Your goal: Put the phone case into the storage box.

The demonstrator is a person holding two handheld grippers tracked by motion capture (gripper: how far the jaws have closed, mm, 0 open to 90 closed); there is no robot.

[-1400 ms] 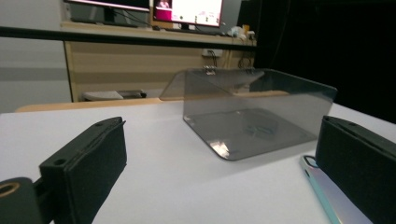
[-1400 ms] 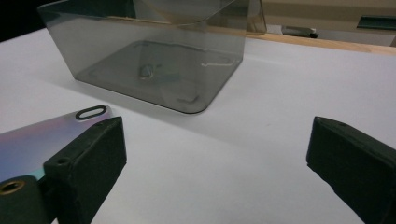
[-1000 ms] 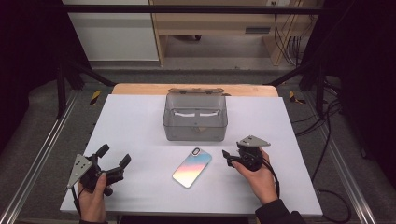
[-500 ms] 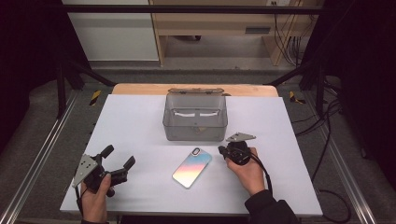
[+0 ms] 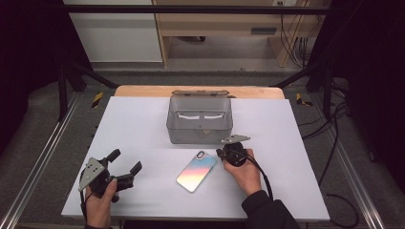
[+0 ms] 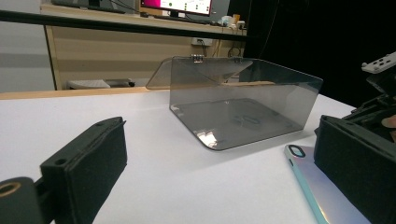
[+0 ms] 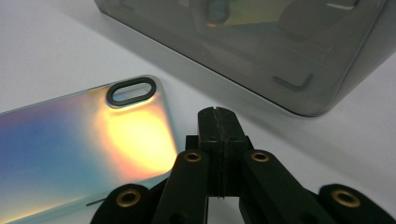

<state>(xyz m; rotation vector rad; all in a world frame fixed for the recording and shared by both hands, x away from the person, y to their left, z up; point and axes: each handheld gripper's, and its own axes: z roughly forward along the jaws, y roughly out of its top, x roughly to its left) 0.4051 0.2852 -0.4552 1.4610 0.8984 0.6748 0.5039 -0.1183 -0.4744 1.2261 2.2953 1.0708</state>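
The phone case (image 5: 196, 171), iridescent w/ a camera cutout at its far end, is lying flat on the white table (image 5: 143, 124), just in front of the clear grey box (image 5: 199, 120) and apart from it. The right gripper (image 5: 220, 153) is sitting just beside the case's far right corner, between case and box; its jaws have just been closing and are now pressing together w/ nothing between them, tips (image 7: 217, 122) just off the case's (image 7: 79, 149) edge, low over the table. The left gripper (image 5: 125, 164) is resting well to the left of the case, jaws standing wide apart and gripping nothing; in the left gripper view the box (image 6: 243, 100) is showing between its pads, lid tipped open behind it.
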